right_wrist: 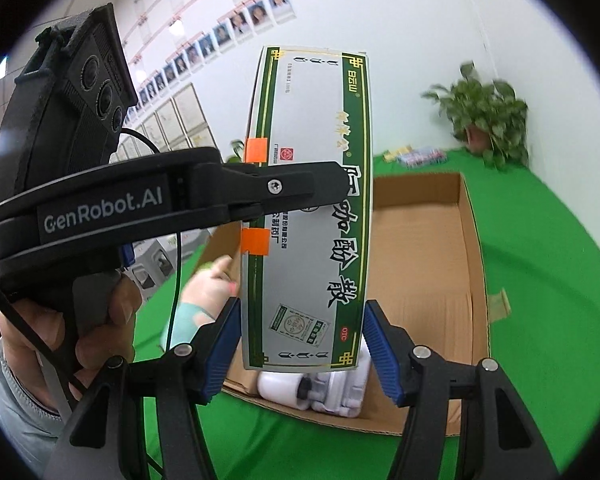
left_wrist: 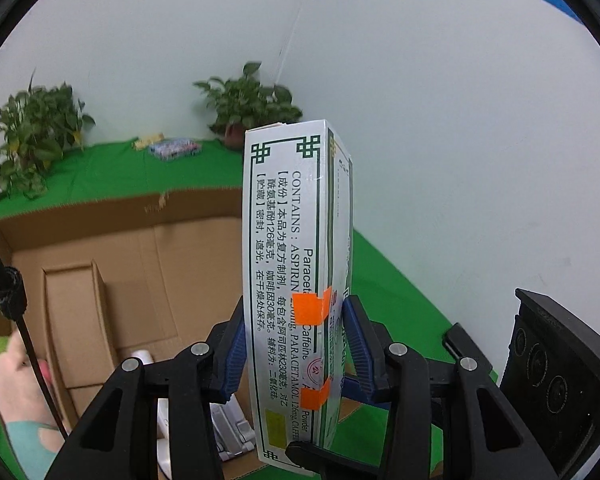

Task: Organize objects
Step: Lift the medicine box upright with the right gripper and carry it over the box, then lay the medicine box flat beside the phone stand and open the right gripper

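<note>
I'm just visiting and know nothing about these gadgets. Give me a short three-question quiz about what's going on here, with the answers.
1. True or false: the left hand-held gripper is clamped on the medicine box.
2. The right hand-held gripper is: A) squeezing the box, B) open, pads on either side of the box, C) inside the cardboard box.
3. Fill in: white bottles lie in the ____ box on the green cloth.

Key: 1 true; 2 B; 3 cardboard.
</note>
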Demonstrator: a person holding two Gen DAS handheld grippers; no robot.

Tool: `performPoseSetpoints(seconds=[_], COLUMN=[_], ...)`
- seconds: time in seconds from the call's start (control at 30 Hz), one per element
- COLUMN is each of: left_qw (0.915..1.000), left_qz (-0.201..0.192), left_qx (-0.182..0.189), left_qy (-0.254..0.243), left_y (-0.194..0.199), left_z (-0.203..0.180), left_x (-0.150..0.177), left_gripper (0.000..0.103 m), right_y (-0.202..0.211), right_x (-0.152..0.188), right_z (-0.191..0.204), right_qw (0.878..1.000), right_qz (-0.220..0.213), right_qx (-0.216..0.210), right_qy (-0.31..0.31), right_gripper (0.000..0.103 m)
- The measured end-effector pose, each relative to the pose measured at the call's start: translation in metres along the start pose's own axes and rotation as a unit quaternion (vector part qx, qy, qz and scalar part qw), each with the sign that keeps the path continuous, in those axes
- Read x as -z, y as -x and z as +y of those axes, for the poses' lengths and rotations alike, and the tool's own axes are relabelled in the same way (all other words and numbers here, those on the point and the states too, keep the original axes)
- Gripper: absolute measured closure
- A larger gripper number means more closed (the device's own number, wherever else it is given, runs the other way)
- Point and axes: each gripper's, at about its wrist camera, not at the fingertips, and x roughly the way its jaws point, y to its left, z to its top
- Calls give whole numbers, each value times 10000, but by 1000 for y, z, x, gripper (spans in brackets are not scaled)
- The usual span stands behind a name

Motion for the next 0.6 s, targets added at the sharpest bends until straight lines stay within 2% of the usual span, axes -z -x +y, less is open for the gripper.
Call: performPoseSetpoints(seconds=[0.13,0.33,0.6], left_qw=[9989,9923,9825], left_qz=[368,923,1349], left_qx=[58,253,424], left_qy=[282,784,1214], left_y=[-43,-118,-178], left_z=[19,63,92], left_x=[18,44,62], left_gripper=[62,62,61], right_y=[-23,-58,-79], right_x=[13,36,53], right_z=[-21,-47,-65], right_qw=[9989,9939,9863], right_qz=[381,965,1448], right_qx=[-33,94,305], right_qy=[-269,-519,-728], right_gripper=[43,43,44])
